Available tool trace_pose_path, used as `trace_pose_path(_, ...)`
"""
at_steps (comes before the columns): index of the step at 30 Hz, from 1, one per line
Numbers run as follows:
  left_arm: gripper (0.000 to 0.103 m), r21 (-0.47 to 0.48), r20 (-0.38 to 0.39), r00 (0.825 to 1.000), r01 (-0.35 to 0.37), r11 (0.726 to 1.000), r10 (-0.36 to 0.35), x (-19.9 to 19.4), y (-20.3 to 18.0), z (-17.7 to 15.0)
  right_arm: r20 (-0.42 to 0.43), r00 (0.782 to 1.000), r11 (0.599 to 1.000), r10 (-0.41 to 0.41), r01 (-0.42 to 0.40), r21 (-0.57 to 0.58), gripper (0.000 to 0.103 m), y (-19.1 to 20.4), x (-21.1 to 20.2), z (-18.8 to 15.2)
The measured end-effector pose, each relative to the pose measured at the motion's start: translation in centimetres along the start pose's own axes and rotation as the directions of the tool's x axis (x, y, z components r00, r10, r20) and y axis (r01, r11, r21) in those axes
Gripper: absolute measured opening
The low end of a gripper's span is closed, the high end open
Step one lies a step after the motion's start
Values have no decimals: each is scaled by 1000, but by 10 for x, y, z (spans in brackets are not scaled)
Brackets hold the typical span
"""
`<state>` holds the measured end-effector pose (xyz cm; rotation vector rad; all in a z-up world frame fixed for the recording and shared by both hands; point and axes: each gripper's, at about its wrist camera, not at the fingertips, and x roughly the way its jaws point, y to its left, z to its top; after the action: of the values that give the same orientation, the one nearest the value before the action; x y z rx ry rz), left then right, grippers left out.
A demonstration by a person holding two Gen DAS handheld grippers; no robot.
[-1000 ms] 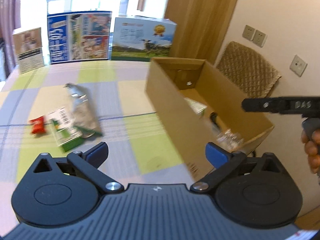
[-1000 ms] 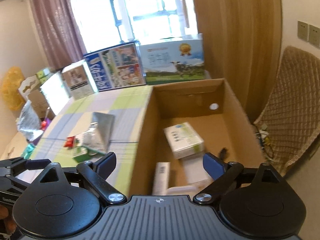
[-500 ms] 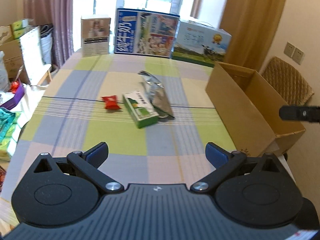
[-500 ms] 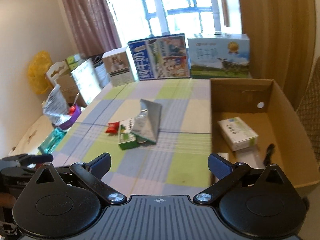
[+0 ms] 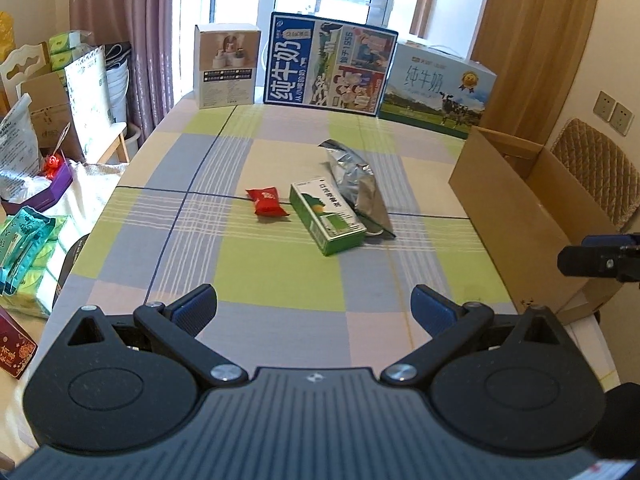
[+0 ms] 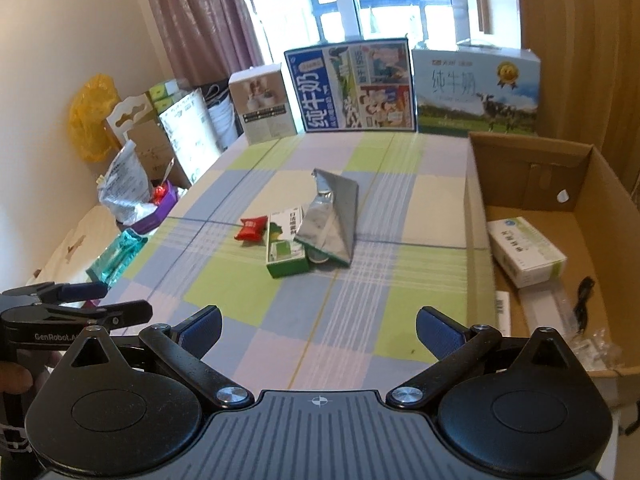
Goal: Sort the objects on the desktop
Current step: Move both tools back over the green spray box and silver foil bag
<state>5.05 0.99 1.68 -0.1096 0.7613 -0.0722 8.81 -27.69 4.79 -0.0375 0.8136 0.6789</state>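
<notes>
**Both grippers hover wide open over the checked table**

Left gripper (image 5: 314, 306) hangs above the near edge, jaws spread, nothing between them. Right gripper (image 6: 318, 326) likewise gapes empty. Mid-table, the red packet (image 5: 267, 201) lies just beside the green box (image 5: 327, 218), whose far side touches the silver pouch (image 5: 358, 186). The cardboard box (image 6: 532, 168) at the table's right holds a white carton (image 6: 526, 250)

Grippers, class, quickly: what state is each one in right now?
Left gripper: open, holding nothing.
Right gripper: open, holding nothing.
</notes>
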Motion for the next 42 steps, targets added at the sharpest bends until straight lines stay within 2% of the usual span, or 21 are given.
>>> trace_pose_path(12, 101, 44, -20, 1000, -21, 999, 22, 59, 13, 13, -28, 1000, 999, -5, 6, 42, 101, -8, 58, 7)
trace_pose_path(20, 101, 81, -29, 999, -11, 997, 14, 108, 13, 20, -73, 997, 999, -20, 22, 23, 101, -11, 115, 4)
trace_pose_path(24, 101, 79, -40, 999, 7, 997, -4, 132, 15, 23, -63, 997, 999, -41, 42, 23, 101, -17, 137, 4)
trace_pose_path(31, 101, 125, -54, 998, -15, 992, 22, 158, 17, 32, -40, 998, 998, -52, 54, 43, 101, -31, 166, 13)
trace_pose_path(35, 101, 168, -45, 999, 4, 986, 4, 171, 9, 32, -28, 999, 996, -47, 49, 73, 101, -42, 177, 22)
trace_pose_path(42, 99, 186, -8, 999, 33, 982, -32, 189, -17, 38, -20, 998, 993, -54, 56, 107, 101, -57, 189, 29)
